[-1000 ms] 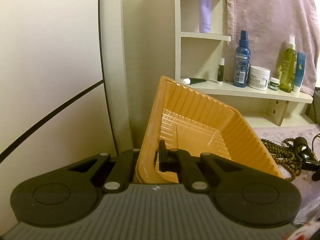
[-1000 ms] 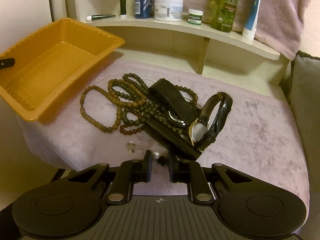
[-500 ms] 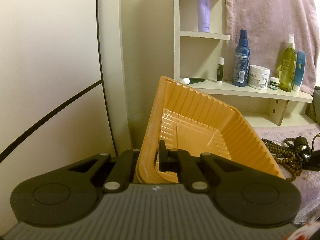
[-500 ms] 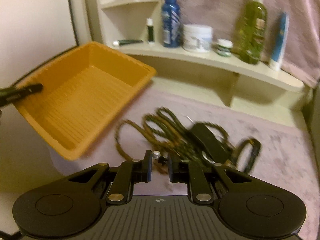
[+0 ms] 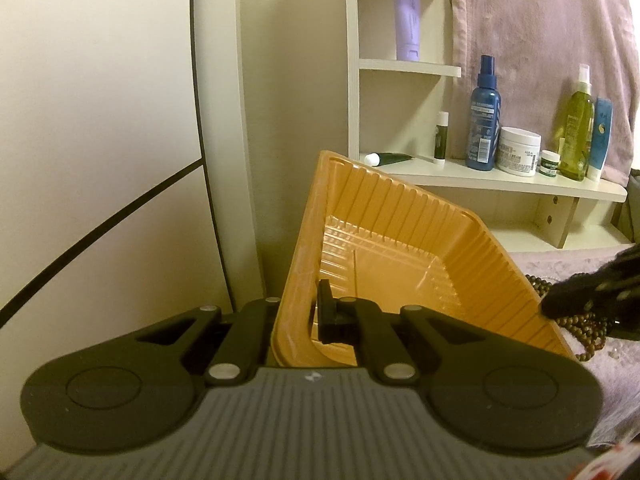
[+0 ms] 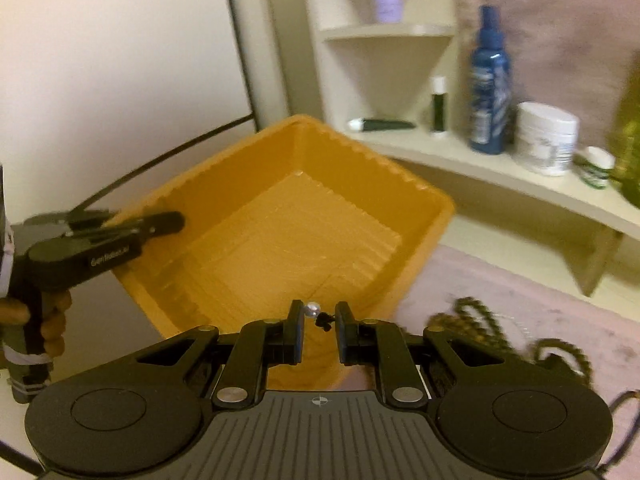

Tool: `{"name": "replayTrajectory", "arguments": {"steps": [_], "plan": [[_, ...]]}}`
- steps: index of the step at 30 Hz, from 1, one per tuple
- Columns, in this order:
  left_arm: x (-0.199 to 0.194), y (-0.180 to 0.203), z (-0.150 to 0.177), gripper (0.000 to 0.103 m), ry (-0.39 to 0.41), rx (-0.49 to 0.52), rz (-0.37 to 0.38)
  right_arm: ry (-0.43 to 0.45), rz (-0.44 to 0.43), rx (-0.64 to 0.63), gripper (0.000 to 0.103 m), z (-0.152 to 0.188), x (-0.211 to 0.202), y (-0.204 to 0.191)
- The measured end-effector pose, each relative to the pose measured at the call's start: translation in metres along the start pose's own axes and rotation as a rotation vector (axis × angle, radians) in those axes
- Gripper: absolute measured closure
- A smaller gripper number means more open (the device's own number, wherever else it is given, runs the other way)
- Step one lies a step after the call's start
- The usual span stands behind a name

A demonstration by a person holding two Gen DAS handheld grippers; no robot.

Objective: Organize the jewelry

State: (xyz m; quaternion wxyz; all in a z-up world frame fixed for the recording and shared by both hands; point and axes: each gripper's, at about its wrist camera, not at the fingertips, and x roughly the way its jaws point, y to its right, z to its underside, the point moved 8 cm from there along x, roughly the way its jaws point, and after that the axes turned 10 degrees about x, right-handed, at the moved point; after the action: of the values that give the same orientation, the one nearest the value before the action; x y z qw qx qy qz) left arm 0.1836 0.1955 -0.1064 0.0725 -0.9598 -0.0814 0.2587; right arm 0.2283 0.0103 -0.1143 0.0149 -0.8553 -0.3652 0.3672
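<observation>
While the left gripper [image 6: 176,220] clamps its jaws on the near rim of the orange tray [image 6: 320,216], the right gripper [image 6: 318,322] hovers above the tray's near corner, jaws pinching a small pearl earring [image 6: 311,309]. Beaded necklaces [image 6: 472,320] lie right of the jaws.

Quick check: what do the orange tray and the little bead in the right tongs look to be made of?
Orange tray: thin moulded plastic, semi-gloss, judging by its ribbed walls and the sheen on its floor. Bead in the right tongs: glossy, pale, pearl-like or glass; too small to tell which.
</observation>
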Motion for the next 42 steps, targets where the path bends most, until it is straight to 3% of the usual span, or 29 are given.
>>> {"name": "replayTrajectory", "arguments": {"steps": [11, 15, 17, 26, 35, 42], "plan": [[0.002, 0.001, 0.000, 0.098, -0.011, 0.008, -0.003, -0.055, 0.009, -0.021, 0.085, 0.014, 0.023, -0.006], [0.002, 0.001, 0.000, 0.098, -0.012, 0.013, -0.001, -0.039, 0.003, -0.006, 0.061, 0.012, 0.021, -0.004], [0.001, 0.002, 0.001, 0.098, -0.011, 0.016, -0.002, -0.022, -0.001, -0.003, 0.057, 0.009, 0.019, -0.005], [0.002, 0.002, 0.000, 0.098, -0.010, 0.022, 0.005, 0.068, 0.041, 0.058, 0.057, -0.001, -0.022, 0.026], [0.003, 0.002, 0.001, 0.098, -0.011, 0.042, 0.007, 0.059, 0.179, 0.164, 0.057, 0.031, -0.070, 0.096], [0.003, 0.003, 0.001, 0.098, -0.011, 0.046, 0.003, 0.025, 0.230, 0.183, 0.057, 0.051, -0.086, 0.113]]}}
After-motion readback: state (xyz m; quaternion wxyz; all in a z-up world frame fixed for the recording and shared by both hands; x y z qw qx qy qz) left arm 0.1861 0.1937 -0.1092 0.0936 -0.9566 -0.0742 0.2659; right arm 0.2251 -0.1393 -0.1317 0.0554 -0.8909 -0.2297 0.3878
